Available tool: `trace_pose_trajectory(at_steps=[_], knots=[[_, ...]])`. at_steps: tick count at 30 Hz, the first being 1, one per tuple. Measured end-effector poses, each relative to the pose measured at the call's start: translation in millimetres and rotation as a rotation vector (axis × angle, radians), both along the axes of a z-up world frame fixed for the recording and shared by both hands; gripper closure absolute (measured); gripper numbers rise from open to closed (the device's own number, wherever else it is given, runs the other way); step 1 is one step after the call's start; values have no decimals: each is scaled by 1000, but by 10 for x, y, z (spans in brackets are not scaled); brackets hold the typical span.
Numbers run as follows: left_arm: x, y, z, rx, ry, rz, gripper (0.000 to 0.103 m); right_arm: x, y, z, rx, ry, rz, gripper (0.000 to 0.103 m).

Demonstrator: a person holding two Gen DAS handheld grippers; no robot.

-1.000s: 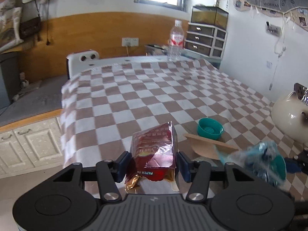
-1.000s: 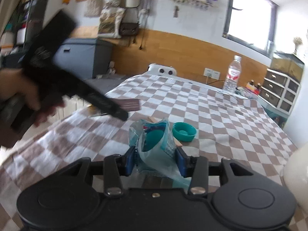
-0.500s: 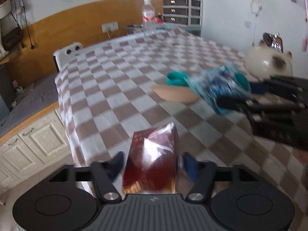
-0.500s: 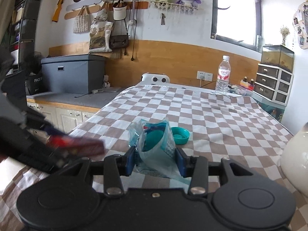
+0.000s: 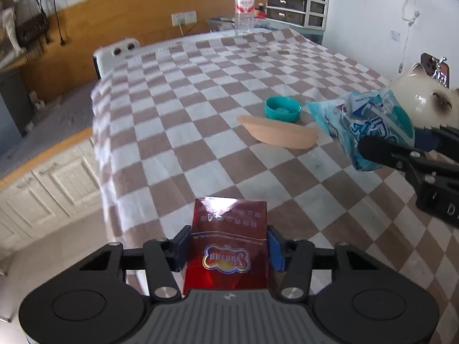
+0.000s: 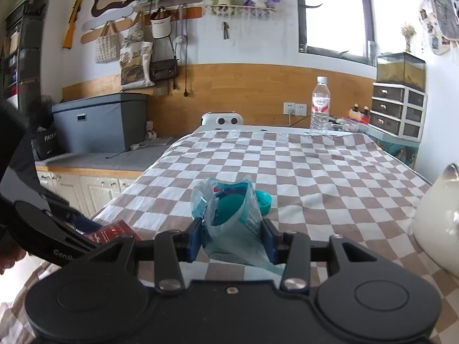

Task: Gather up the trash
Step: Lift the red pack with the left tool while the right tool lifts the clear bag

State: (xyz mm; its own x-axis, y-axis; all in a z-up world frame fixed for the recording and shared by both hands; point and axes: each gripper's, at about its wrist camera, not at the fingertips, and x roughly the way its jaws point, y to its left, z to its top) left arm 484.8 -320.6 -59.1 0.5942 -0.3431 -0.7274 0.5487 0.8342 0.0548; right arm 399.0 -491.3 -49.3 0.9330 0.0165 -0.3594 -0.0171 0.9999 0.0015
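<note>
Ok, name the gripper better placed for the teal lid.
Right: teal lid just beyond right gripper, which grips the blue bag; left gripper, jaws closing on red packet, is farther.

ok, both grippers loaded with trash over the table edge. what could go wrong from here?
1. The left gripper is closing on the red packet. It is glossy and hangs past the tablecloth edge, so a weak pinch could drop it to the floor.
2. The right gripper pinches only the thin blue bag, which could slide out or tear.
3. The two grippers are close and could collide.
</note>
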Motion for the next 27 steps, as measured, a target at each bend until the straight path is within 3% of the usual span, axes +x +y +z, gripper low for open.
trace_pose_trajectory(at_steps=[7,14,17,27], knots=[[-273,221,149,-91,-124,84,50,-35,-16,-5,92,-11,-19,59],[-543,523,274,-150,-207,167,50,-180,237,42,40,-51,-52,60],[-708,655,362,-158,-266,185,50,-336,301,105,78,-84,-62,60],[-1170,1112,676,-210,-336,212,50,-746,717,217,146,-105,-55,60]])
